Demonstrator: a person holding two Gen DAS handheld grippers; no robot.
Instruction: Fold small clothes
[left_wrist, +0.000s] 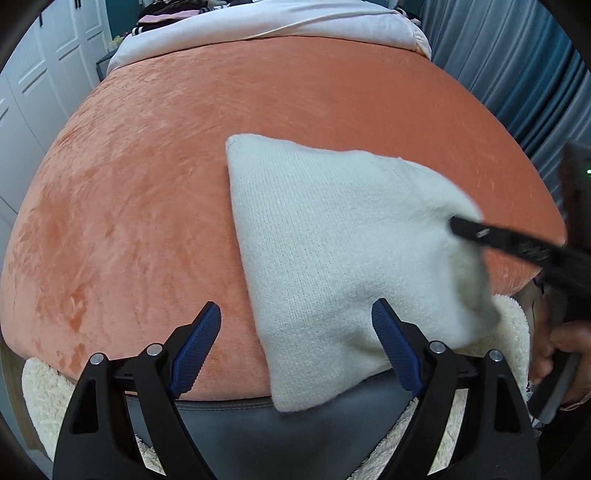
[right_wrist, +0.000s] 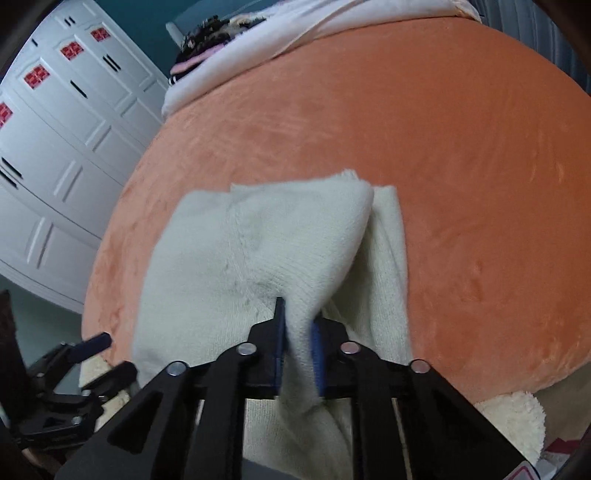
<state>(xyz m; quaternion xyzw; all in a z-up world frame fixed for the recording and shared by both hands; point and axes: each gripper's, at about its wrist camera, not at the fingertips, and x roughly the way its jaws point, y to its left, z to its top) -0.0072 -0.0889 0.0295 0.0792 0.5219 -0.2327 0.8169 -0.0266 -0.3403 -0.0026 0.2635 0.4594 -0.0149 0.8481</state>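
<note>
In the left wrist view, the left gripper (left_wrist: 295, 350) is hovering with its jaws spread wide, holding nothing, its blue pads (left_wrist: 195, 350) framing the near edge of the cream knit garment (left_wrist: 332, 251). The garment is lying on the orange bed cover (left_wrist: 147, 184), right of centre, with its near corner hanging over the bed's dark near edge. At the right, the right gripper (left_wrist: 465, 227) is reaching in and meeting the garment's lifted right side. A fluffy white blanket (left_wrist: 513, 332) is showing beneath, at the near edge.

In the right wrist view, the right gripper (right_wrist: 297, 354) is pinching a raised fold of the cream knit garment (right_wrist: 229, 258) between its closed jaws. The rest is draping over the bed cover (right_wrist: 461, 166). The left gripper (right_wrist: 103, 354) is sitting gaping at the near left. White wardrobe doors (right_wrist: 66, 155) are standing far left.
</note>
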